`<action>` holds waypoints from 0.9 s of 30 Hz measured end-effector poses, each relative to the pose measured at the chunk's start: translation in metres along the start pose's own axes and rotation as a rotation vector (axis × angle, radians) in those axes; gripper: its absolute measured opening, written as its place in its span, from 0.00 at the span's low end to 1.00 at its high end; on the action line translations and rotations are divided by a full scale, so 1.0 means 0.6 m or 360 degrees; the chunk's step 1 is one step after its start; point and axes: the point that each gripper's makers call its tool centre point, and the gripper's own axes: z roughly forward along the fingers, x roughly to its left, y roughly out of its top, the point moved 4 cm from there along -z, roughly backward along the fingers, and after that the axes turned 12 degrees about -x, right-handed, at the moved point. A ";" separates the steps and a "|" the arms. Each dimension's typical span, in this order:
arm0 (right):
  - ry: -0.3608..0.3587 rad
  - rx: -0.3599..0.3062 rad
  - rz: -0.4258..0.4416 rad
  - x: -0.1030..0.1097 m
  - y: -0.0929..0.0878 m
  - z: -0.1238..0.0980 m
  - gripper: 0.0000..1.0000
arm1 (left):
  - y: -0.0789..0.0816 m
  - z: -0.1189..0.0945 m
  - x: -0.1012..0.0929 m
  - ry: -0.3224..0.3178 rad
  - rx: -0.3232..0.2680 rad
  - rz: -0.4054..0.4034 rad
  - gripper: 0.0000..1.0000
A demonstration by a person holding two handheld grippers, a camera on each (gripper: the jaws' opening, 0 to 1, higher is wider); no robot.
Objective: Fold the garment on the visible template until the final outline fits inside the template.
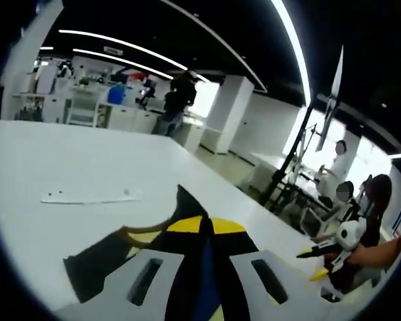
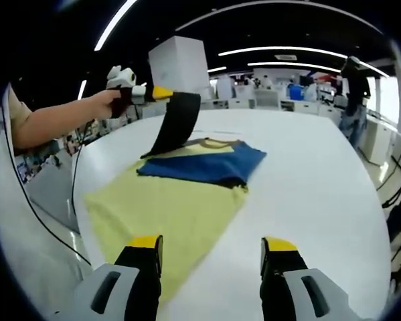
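Two handheld grippers work over a large white table [image 2: 321, 174] in a bright open room. In the right gripper view, a garment [image 2: 180, 194] lies spread on the table: a pale yellow body nearest the camera, with a blue part [image 2: 207, 164] folded on top of it farther back. A black sleeve or edge [image 2: 177, 124] of the garment is lifted off the pile and hangs in a curved strip from the left gripper [image 2: 161, 93], which a person's hand [image 2: 113, 101] holds up over the far left side of the table. Its yellow-tipped jaws are pinched onto the black cloth.

The right gripper [image 2: 212, 254] sits low at the bottom of its own view, its two black jaws with yellow tips spread wide apart with nothing between them. Its left jaw is over the near edge of the yellow cloth; its right jaw is over bare table.

In the left gripper view, the left gripper's own white jaws [image 1: 203, 267] rise from the bottom, closed on black, yellow and blue cloth [image 1: 187, 231] that bunches right at the lens. A thin white strip [image 1: 90, 196] lies flat on the table farther off. The right gripper [image 1: 321, 262] shows at the right edge. People [image 1: 177, 100] stand and sit in the background beside desks.
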 end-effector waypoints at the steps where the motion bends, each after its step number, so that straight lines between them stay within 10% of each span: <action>1: 0.0000 0.0000 -0.0001 0.000 -0.001 -0.001 0.57 | -0.002 0.004 -0.003 -0.0005 0.0002 -0.0004 0.00; 27: 0.0003 0.0014 0.0022 -0.025 -0.015 -0.015 0.57 | -0.080 0.118 -0.085 -0.0098 0.0129 -0.0064 0.00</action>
